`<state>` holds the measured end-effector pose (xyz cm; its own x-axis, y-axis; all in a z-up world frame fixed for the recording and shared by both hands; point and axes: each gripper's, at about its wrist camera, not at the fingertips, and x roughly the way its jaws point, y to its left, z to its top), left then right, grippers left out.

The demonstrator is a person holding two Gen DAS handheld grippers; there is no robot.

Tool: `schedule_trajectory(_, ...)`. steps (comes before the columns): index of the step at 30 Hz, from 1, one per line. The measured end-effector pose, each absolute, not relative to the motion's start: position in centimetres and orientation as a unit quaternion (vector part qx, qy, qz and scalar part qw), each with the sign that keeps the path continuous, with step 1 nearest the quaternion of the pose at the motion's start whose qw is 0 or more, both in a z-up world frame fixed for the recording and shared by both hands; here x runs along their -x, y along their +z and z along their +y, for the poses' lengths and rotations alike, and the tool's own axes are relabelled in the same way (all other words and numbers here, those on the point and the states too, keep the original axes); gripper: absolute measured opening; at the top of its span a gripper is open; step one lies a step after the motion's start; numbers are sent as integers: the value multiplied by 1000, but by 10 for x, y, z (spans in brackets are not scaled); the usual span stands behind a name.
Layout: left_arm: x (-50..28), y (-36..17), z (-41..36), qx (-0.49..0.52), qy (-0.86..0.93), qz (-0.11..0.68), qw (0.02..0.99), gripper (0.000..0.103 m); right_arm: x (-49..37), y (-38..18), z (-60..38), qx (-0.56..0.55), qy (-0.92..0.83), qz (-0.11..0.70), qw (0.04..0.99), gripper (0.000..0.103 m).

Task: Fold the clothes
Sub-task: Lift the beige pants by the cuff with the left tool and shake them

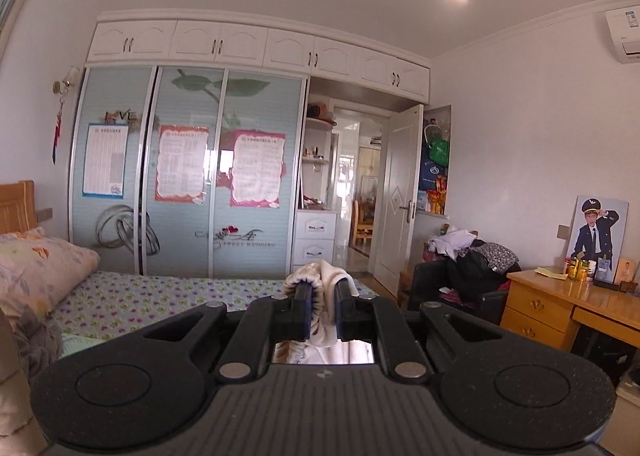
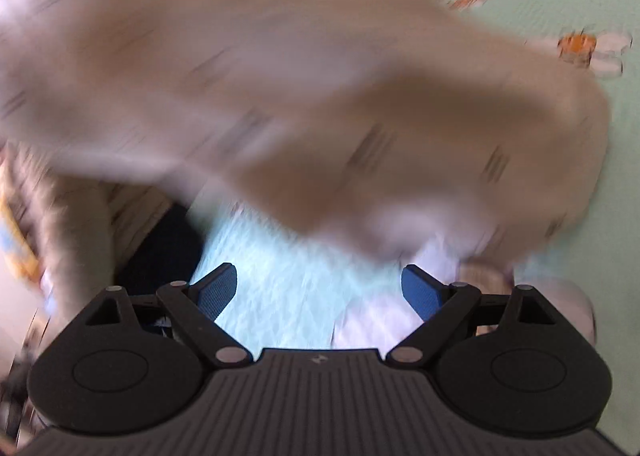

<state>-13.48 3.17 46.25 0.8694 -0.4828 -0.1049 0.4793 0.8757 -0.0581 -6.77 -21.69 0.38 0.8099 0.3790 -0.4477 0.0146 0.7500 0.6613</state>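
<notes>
My left gripper [image 1: 322, 288] is shut on a bunched edge of a cream garment [image 1: 320, 276] and holds it up above the bed [image 1: 160, 296], facing the wardrobe. In the right wrist view the same pale cream garment [image 2: 280, 76] hangs blurred across most of the picture, above the light green bedsheet [image 2: 288, 288]. My right gripper [image 2: 319, 288] is open and empty below the cloth, with its blue pads [image 2: 218, 290] wide apart. The frame is too blurred to show whether it touches the cloth.
A floral pillow [image 1: 36, 272] lies at the bed's left. A sliding-door wardrobe [image 1: 184, 176] stands behind the bed, with an open door [image 1: 400, 196] to its right. A chair piled with clothes [image 1: 472, 268] and a wooden desk [image 1: 560, 304] stand at right.
</notes>
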Motion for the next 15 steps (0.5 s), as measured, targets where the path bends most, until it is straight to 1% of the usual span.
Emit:
schedule_trajectory(2, 143, 470, 26, 7, -243, 52, 969, 11, 39, 19, -238, -384, 77, 271, 879, 88)
schedule_trajectory(3, 146, 473, 24, 1, -239, 49, 970, 11, 29, 30, -250, -395, 67, 254, 880, 84)
schedule_trajectory(4, 149, 475, 22, -2, -234, 46, 971, 11, 20, 48, -268, -400, 48, 228, 887, 82)
schedule_trajectory(6, 150, 479, 23, -1, -222, 38, 974, 12, 14, 87, -303, -392, 8, 175, 903, 82)
schedule_trajectory(9, 143, 478, 36, 30, -200, 31, 979, 12, 33, 159, -363, -335, -47, 91, 937, 82)
schedule_trajectory(11, 129, 467, 47, 60, -194, 39, 978, 13, 52, 200, -392, -278, -75, 63, 956, 82)
schedule_trajectory(13, 111, 447, 57, 81, -185, 51, 978, 13, 75, 225, -414, -237, -80, 58, 967, 85)
schedule_trajectory(15, 90, 412, 61, 78, -173, 78, 979, 15, 96, 238, -430, -204, -77, 65, 974, 92)
